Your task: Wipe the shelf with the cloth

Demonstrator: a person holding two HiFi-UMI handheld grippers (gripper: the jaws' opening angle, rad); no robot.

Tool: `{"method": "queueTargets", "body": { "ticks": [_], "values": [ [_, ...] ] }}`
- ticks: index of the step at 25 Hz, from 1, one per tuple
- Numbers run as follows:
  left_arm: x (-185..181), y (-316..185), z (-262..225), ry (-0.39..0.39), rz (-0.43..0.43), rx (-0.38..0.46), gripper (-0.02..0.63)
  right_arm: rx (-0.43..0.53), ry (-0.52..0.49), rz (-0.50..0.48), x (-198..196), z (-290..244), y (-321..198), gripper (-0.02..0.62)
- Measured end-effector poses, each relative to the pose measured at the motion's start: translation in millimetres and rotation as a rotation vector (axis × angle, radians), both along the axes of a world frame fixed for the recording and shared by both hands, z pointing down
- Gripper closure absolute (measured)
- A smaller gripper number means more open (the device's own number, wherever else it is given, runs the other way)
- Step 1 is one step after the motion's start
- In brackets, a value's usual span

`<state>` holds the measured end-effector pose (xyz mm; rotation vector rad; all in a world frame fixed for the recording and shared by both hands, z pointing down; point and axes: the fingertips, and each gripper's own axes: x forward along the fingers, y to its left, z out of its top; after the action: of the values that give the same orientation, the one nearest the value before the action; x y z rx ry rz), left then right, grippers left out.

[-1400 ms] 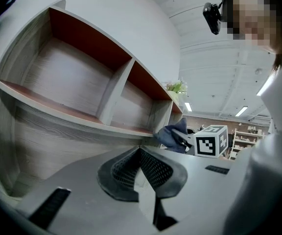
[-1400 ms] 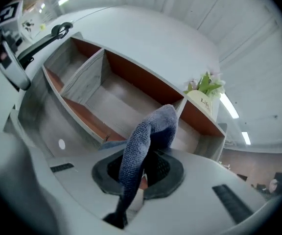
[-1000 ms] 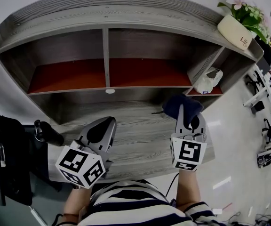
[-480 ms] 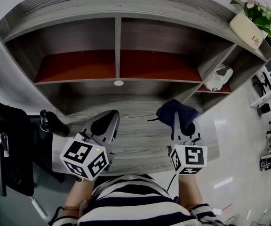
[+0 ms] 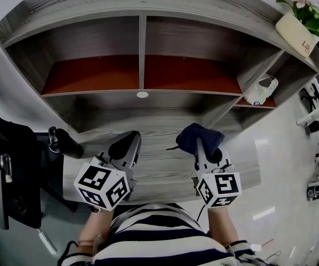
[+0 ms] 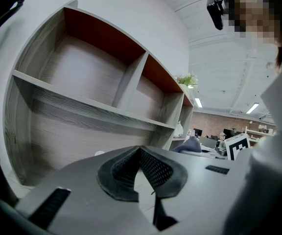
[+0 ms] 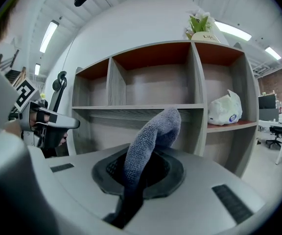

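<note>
Cloth (image 5: 199, 137): dark bundle held by the right gripper (image 5: 205, 148), above the shelf's wide lower board and right of the shelf's centre divider. Whether it touches the board cannot be told.
Right fingers (image 7: 173, 173): closed on the cloth's lower end, with the free end standing up past the tips.
Left gripper (image 5: 123, 148): fingers (image 6: 158, 170) meeting at the tips with nothing between them, poised over the same board, left of the divider.
Shelf (image 5: 165, 165): grey wood, with open compartments behind the lower board.
Other items: white bag (image 5: 261, 91) in the shelf's right-hand compartment, flower pot (image 5: 301, 32) on the shelf's top right corner.
Step in hand (judged): bringing the cloth onto the board for a wiping stroke.
Technique (judged): tilt the right gripper so that the cloth's loose end, not the fingers, meets the wood. Press lightly and sweep along the grain in overlapping passes. Keep the grip firm so the bundle does not pull free, and keep the left gripper clear of the path.
</note>
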<state>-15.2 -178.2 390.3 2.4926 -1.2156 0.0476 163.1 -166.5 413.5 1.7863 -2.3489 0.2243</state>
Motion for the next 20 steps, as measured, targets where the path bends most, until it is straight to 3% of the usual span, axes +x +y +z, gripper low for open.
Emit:
{"method": "queueTargets", "body": {
  "ticks": [20],
  "values": [
    [-14, -2, 14, 0.004, -0.043, -0.034, 0.591, -0.005, -0.013, -0.049, -15, -4, 0, 0.551]
  ]
}}
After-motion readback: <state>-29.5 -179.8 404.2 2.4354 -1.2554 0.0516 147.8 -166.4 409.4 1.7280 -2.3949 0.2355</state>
